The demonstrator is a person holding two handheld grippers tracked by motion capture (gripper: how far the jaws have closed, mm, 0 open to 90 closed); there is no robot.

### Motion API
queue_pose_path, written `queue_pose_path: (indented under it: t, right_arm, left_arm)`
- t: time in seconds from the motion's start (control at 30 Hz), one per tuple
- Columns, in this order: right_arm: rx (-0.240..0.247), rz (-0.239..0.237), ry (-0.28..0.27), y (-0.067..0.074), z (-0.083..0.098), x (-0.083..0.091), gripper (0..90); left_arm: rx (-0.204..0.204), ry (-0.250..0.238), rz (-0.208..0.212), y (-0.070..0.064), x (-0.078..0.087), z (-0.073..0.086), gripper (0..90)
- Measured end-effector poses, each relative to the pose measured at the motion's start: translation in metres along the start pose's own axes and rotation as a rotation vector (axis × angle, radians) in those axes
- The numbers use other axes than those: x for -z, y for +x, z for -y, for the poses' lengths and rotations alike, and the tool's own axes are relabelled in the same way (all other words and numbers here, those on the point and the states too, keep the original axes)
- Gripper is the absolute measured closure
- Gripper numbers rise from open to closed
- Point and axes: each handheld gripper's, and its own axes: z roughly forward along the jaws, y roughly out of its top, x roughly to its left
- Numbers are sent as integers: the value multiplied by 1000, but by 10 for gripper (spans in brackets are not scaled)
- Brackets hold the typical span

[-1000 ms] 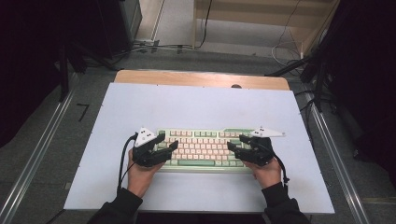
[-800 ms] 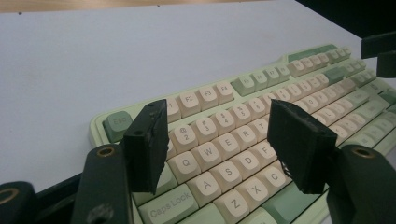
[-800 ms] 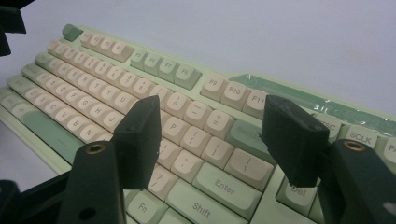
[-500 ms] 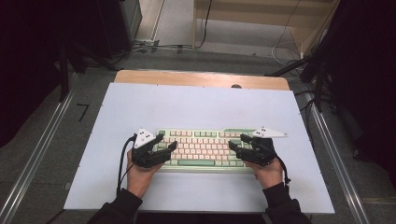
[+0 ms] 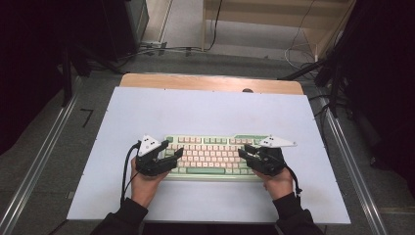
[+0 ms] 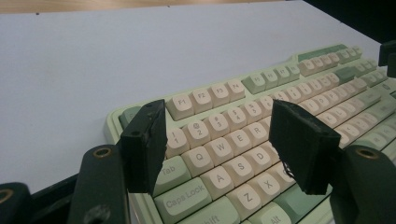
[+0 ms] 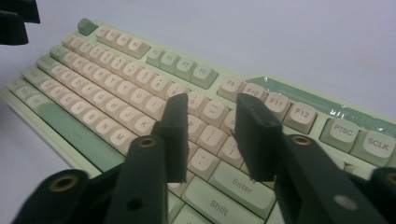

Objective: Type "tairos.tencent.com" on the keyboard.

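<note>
A mint-green keyboard (image 5: 210, 155) with cream keys lies flat on the pale table, near its front. My left gripper (image 5: 173, 149) hovers over the keyboard's left end, jaws open wide above the letter keys (image 6: 224, 140), nothing between them (image 6: 218, 126). My right gripper (image 5: 243, 151) sits over the right end. Its jaws have just been closing and now stand a narrow gap apart (image 7: 214, 105) above the keys near Enter (image 7: 243, 184), with nothing between them. Each hand holds its gripper from the front edge.
The pale table top (image 5: 210, 112) ends at a wooden strip (image 5: 210, 82) at the back. Metal rails (image 5: 39, 166) run along both sides. Cables lie on the floor behind (image 5: 161, 49). The other gripper's black jaw shows at a corner (image 6: 387, 56) (image 7: 16, 21).
The right gripper's jaws stand closer together than before. Both hands and the keyboard have stayed where they were.
</note>
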Motion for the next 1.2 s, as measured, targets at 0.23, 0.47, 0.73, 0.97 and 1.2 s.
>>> queue_pose_path:
  t: [0.23,0.47,0.73,0.97,1.2]
  right_arm:
    - [23,-27,6,4,1,-1,877]
    - [44,-48,24,10,2,-6,877]
    - [58,-63,47,16,5,-12,876]
    - [69,-72,74,20,8,-20,876]
    - [86,-83,102,25,11,-26,876]
  left_arm:
    - [1,1,-5,1,0,-1,311]
    - [0,2,-9,0,0,-1,311]
    - [-2,9,-9,0,0,0,311]
    - [-2,9,-8,0,0,0,312]
    - [-2,14,-8,0,0,0,312]
